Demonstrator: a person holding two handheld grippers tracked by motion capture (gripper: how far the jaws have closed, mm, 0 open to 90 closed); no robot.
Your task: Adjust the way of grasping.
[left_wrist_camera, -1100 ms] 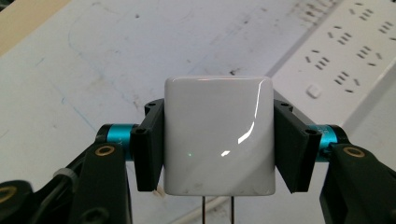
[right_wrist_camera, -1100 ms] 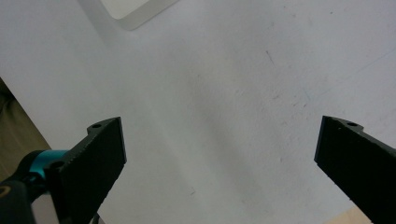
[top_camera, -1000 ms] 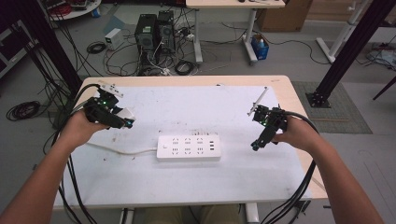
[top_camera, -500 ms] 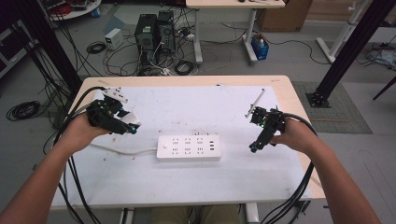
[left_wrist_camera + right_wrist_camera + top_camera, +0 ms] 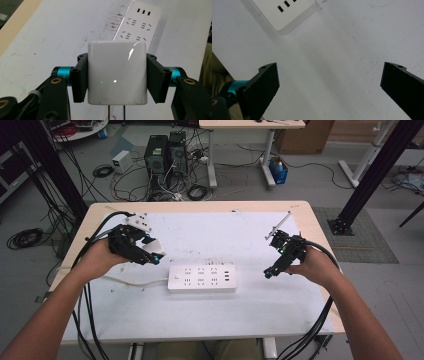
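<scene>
A white power strip (image 5: 201, 278) lies flat on the white table top, its cord running off to the left. My left gripper (image 5: 153, 251) hovers just left of the strip, shut on a white square charger block (image 5: 116, 72); its two thin prongs point down at the bottom of the left gripper view, and the strip (image 5: 140, 22) lies beyond it. My right gripper (image 5: 269, 271) hangs to the right of the strip, jaws wide apart with nothing between them. One corner of the strip (image 5: 287, 15) shows at the top left of the right gripper view.
The table (image 5: 300, 210) has a wooden rim around the white sheet. Thick black cables (image 5: 95, 240) trail from both grippers over the table's front and left edges. Computer towers (image 5: 165, 155) and loose cables sit on the floor behind the table.
My left gripper has carried the charger block to the right, closer to the strip's left end. The right gripper has barely moved.
</scene>
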